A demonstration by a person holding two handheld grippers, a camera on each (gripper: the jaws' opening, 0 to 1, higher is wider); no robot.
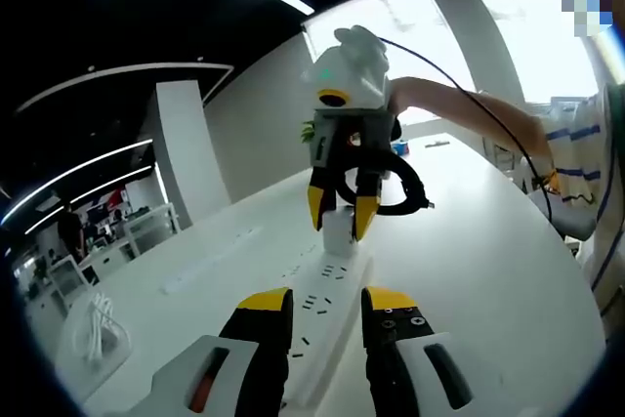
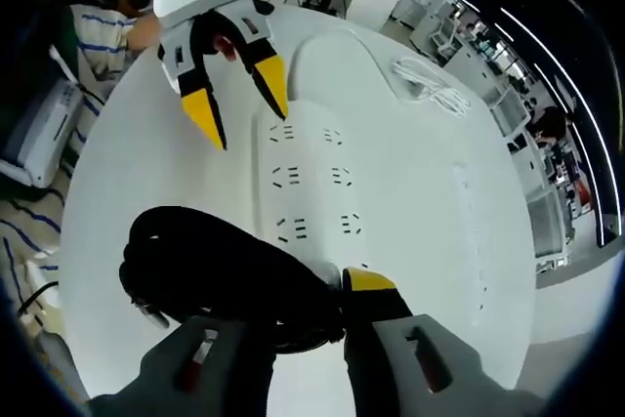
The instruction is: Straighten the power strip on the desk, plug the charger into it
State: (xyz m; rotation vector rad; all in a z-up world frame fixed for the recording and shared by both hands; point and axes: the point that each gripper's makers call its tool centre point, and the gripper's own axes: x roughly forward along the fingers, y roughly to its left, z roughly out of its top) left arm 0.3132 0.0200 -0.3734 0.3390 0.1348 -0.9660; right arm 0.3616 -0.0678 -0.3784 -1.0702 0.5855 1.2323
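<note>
Left fingers: left gripper (image 1: pixel 326 302) spread apart, grasping nothing, straddling the strip's near end.
Right fingers: right gripper (image 1: pixel 341 210) clenched on the white charger (image 1: pixel 337 232).
Desk (image 1: pixel 488 271): white.
Power strip (image 2: pixel 312 183): flat on desk, at 12 o'clock in the right gripper view.
Black cable (image 2: pixel 215 275): coiled at 7 o'clock.

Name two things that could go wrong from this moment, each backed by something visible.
The right tongs press the white charger onto the power strip; if the prongs miss the slots, it may jam. The left tongs look open and hover without gripping, so the strip could slide. The black cable coil might snag.
</note>
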